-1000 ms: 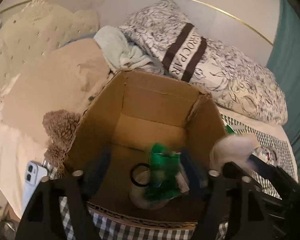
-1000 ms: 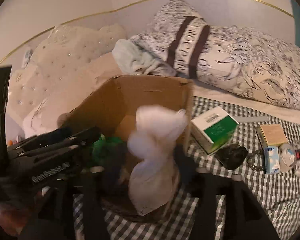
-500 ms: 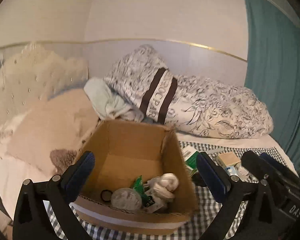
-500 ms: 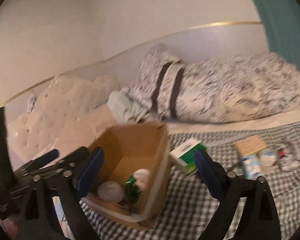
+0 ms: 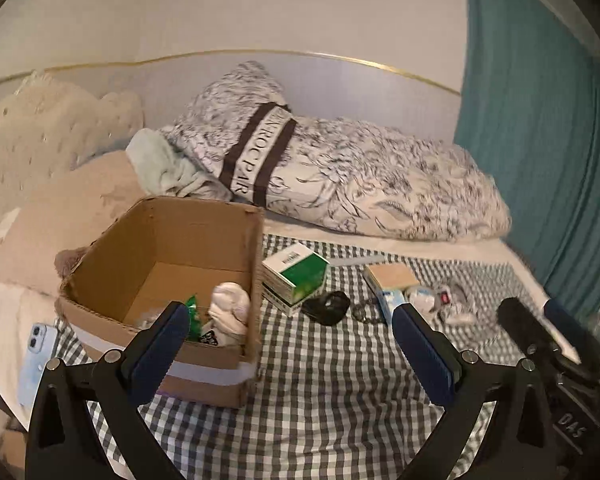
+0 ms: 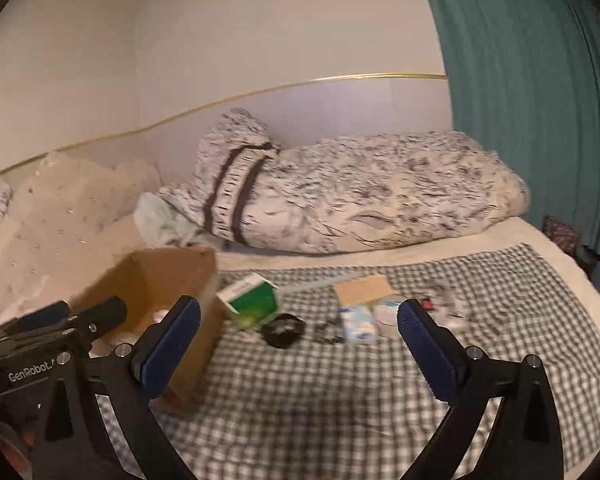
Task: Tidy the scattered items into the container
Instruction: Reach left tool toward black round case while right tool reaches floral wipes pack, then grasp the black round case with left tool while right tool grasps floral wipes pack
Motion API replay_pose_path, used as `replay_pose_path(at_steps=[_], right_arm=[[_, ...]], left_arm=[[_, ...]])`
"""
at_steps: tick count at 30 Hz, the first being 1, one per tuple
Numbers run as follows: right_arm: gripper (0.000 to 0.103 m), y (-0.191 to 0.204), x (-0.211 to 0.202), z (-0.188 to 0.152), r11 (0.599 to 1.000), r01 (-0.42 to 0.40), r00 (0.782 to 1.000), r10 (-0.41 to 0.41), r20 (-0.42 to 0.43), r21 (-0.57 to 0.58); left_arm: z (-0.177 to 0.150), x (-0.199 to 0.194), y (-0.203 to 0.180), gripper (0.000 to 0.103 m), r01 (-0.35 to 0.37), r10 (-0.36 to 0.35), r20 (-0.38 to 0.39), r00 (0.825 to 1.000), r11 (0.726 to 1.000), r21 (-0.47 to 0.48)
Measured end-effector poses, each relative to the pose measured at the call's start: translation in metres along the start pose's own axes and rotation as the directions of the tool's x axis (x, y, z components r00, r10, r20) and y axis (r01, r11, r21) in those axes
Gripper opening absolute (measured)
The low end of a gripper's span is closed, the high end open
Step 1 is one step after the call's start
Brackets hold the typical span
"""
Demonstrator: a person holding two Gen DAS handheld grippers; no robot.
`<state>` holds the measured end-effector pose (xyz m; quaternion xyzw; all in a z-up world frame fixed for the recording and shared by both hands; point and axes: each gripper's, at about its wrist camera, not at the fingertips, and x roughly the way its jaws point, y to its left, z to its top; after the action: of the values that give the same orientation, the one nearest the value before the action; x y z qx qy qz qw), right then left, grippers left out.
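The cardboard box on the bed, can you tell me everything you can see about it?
The cardboard box is plain brown corrugated card, open at the top with no flaps showing, and a pale band of tape runs along its near side. It sits upright on the checked blanket, with a beige cushion behind it. Inside lie a white bundle of cloth, a green packet and something pale that is hard to make out. A green and white carton lies close beside its right wall.
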<state>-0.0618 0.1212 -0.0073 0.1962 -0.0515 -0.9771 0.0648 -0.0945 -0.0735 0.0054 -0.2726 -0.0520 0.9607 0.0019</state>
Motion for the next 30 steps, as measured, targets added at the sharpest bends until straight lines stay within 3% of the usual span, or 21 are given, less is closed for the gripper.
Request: replay_pose_path(at_steps=[4, 7, 11, 13, 16, 20, 26, 30], right_arm=[[0.099, -0.032, -0.002, -0.007, 1.000, -0.006, 1.000, 0.006, 0.001, 0.018], [0.099, -0.061, 0.006, -0.012, 0.998, -0.011, 0.999, 0.014, -0.049, 0.064], [0.099, -0.099, 0.019, -0.022, 0.993, 0.015, 0.997, -0.006, -0.073, 0.117], [0.099, -0.113, 0.026, -0.024, 0.992, 0.032, 0.997, -0.023, -0.071, 0.125], [0.099, -0.135, 0.037, -0.029, 0.988, 0.037, 0.997, -0.027, -0.075, 0.147], [0.099, -0.163, 0.062, -0.033, 0.986, 0.069, 0.991, -0.050, -0.123, 0.154], [0.099, -0.189, 0.108, -0.040, 0.984, 0.104, 0.978, -0.075, -0.193, 0.146], [0.099, -0.200, 0.135, -0.039, 0.987, 0.119, 0.974, -0.094, -0.207, 0.112]], left_arm=[[-0.014, 0.013, -0.035, 0.103, 0.020, -0.019, -0.020, 1.000, 0.997, 0.078], [-0.023, 0.029, -0.056, 0.103, 0.057, -0.052, -0.046, 0.998, 0.991, 0.120], [-0.033, 0.058, -0.077, 0.103, 0.055, -0.045, -0.090, 0.995, 0.993, 0.103], [-0.037, 0.073, -0.083, 0.103, 0.027, -0.018, -0.103, 0.995, 0.996, 0.088], [-0.040, 0.098, -0.090, 0.103, 0.040, -0.030, -0.128, 0.991, 0.996, 0.075], [-0.044, 0.130, -0.097, 0.103, 0.001, 0.014, -0.148, 0.989, 0.995, 0.101], [-0.046, 0.172, -0.103, 0.103, 0.030, -0.008, -0.178, 0.984, 0.992, 0.122], [-0.046, 0.205, -0.099, 0.103, 0.038, -0.010, -0.239, 0.971, 0.993, 0.113]])
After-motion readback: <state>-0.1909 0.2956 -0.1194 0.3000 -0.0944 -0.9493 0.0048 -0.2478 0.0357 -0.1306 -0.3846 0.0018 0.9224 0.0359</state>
